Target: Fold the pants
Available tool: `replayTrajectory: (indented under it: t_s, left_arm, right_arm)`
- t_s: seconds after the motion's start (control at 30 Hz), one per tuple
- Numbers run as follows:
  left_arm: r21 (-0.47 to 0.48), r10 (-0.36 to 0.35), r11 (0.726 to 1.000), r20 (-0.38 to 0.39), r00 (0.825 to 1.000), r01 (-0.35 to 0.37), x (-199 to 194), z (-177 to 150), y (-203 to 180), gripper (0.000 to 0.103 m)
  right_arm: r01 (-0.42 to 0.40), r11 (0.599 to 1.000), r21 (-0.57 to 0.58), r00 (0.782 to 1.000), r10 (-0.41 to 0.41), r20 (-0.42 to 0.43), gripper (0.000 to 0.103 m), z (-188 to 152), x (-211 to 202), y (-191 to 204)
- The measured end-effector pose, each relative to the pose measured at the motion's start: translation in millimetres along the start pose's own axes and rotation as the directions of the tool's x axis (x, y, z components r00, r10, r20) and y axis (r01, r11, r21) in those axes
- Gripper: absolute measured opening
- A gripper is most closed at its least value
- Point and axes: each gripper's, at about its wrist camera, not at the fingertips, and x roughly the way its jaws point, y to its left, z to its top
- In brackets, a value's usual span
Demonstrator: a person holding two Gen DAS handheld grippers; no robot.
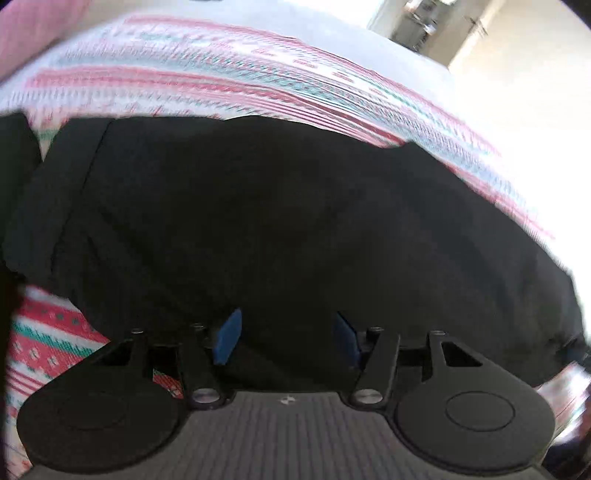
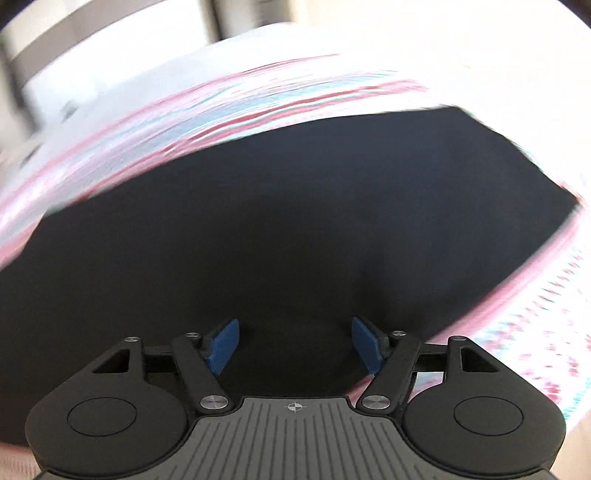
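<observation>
The black pants (image 1: 280,221) lie spread flat on a red, white and teal patterned blanket (image 1: 229,74). They fill the middle of both views; in the right wrist view the pants (image 2: 295,221) have a straight far edge and a corner at the upper right. My left gripper (image 1: 286,336) is open just above the dark cloth, its blue pads (image 1: 229,336) apart and empty. My right gripper (image 2: 293,343) is open as well, over the pants, with nothing between its blue pads (image 2: 225,345). Both views are motion-blurred.
The patterned blanket (image 2: 535,332) shows around the pants on the far side and at the right. A white bed surface (image 2: 110,74) lies beyond it. A bright wall and doorway (image 1: 461,33) stand at the far right of the left wrist view.
</observation>
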Motion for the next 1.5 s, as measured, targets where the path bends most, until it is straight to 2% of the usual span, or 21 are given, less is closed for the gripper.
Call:
replayTrajectory:
  t_s: [0.07, 0.17, 0.2, 0.23, 0.3, 0.33, 0.43, 0.5, 0.57, 0.67, 0.73, 0.8, 0.87, 0.9, 0.93, 0.97, 1.13, 1.2, 1.3, 1.37, 1.5]
  left_arm:
    - [0.005, 0.013, 1.0, 0.005, 1.0, -0.013, -2, -2, -3, 0.056]
    - [-0.008, 0.027, 1.0, 0.008, 1.0, -0.026, -2, 3, -5, 0.056]
    - [-0.031, 0.024, 0.999, 0.014, 1.0, -0.023, -3, 4, -4, 0.056]
    - [-0.05, 0.014, 0.999, 0.022, 1.0, -0.013, -4, 8, -7, 0.056]
    - [-0.037, -0.008, 0.999, 0.035, 0.999, 0.01, -5, 14, -17, 0.056]
    - [-0.008, -0.017, 1.0, 0.043, 0.999, 0.017, -8, 13, -24, 0.059]
    - [0.095, -0.032, 0.995, 0.066, 0.997, 0.026, -6, 10, -51, 0.06]
    - [0.135, -0.045, 0.99, 0.048, 0.998, 0.038, 1, 8, -67, 0.06]
    - [0.155, -0.058, 0.986, 0.02, 0.998, 0.054, 10, 6, -81, 0.06]
    - [0.196, -0.065, 0.979, -0.004, 0.998, 0.064, 20, 4, -99, 0.06]
    - [0.235, -0.059, 0.97, 0.005, 0.998, 0.057, 24, 1, -111, 0.065]
    - [0.269, -0.056, 0.962, 0.01, 0.998, 0.051, 26, -2, -121, 0.066]
    - [0.288, -0.053, 0.956, 0.007, 0.999, 0.048, 30, -4, -128, 0.066]
    - [0.296, -0.048, 0.954, 0.009, 0.999, 0.043, 30, -5, -129, 0.067]
    - [0.304, -0.042, 0.952, 0.012, 0.999, 0.037, 30, -5, -131, 0.067]
    - [0.312, -0.042, 0.949, 0.016, 0.999, 0.035, 32, -5, -134, 0.067]
    - [0.312, -0.054, 0.949, 0.02, 0.998, 0.045, 39, 0, -144, 0.067]
    - [0.298, -0.076, 0.952, -0.008, 0.997, 0.075, 46, -2, -154, 0.068]
    - [0.279, -0.114, 0.952, -0.066, 0.991, 0.128, 50, -3, -161, 0.071]
    - [0.302, -0.134, 0.941, -0.086, 0.987, 0.154, 49, -6, -168, 0.072]
    - [0.295, -0.156, 0.939, -0.094, 0.983, 0.177, 51, -5, -171, 0.075]
  right_arm:
    - [-0.003, 0.999, 0.042, 1.0, 0.002, 0.017, 0.068, 11, -2, -22]
    - [0.083, 0.986, 0.148, 0.995, -0.089, 0.034, 0.068, 35, 1, -66]
    - [0.097, 0.965, 0.243, 0.993, -0.112, 0.046, 0.068, 43, -1, -89]
    - [0.106, 0.916, 0.388, 0.988, -0.14, 0.06, 0.068, 48, -6, -120]
    - [0.105, 0.803, 0.586, 0.982, -0.175, 0.064, 0.068, 49, -12, -168]
    - [0.081, 0.766, 0.638, 0.985, -0.161, 0.069, 0.068, 50, -12, -187]
    - [-0.052, 0.718, 0.694, 0.989, -0.058, 0.133, 0.069, 55, -8, -231]
    - [-0.102, 0.696, 0.711, 0.987, -0.018, 0.159, 0.068, 57, 1, -247]
    - [-0.117, 0.719, 0.685, 0.984, -0.009, 0.178, 0.067, 61, 2, -254]
    - [-0.077, 0.792, 0.606, 0.984, -0.039, 0.176, 0.061, 70, 8, -245]
    - [-0.059, 0.805, 0.59, 0.981, -0.062, 0.184, 0.06, 76, 14, -241]
    - [-0.05, 0.811, 0.583, 0.978, -0.078, 0.193, 0.057, 75, 16, -245]
    - [0.009, 0.848, 0.53, 0.976, -0.123, 0.179, 0.037, 77, 17, -237]
    - [0.038, 0.862, 0.506, 0.975, -0.142, 0.169, 0.023, 79, 17, -234]
    - [0.034, 0.866, 0.499, 0.978, -0.131, 0.161, 0.011, 81, 19, -233]
    - [0.017, 0.861, 0.508, 0.981, -0.113, 0.158, 0.005, 81, 18, -234]
    - [-0.04, 0.825, 0.564, 0.974, -0.095, 0.207, 0.004, 81, 4, -237]
    - [-0.052, 0.83, 0.555, 0.964, -0.103, 0.245, 0.004, 83, -4, -232]
    - [-0.018, 0.865, 0.502, 0.947, -0.147, 0.286, 0.004, 91, -14, -217]
    - [-0.009, 0.894, 0.448, 0.924, -0.163, 0.344, 0.004, 96, -28, -201]
    - [0.048, 0.979, 0.198, 0.851, -0.144, 0.505, 0.004, 101, -60, -137]
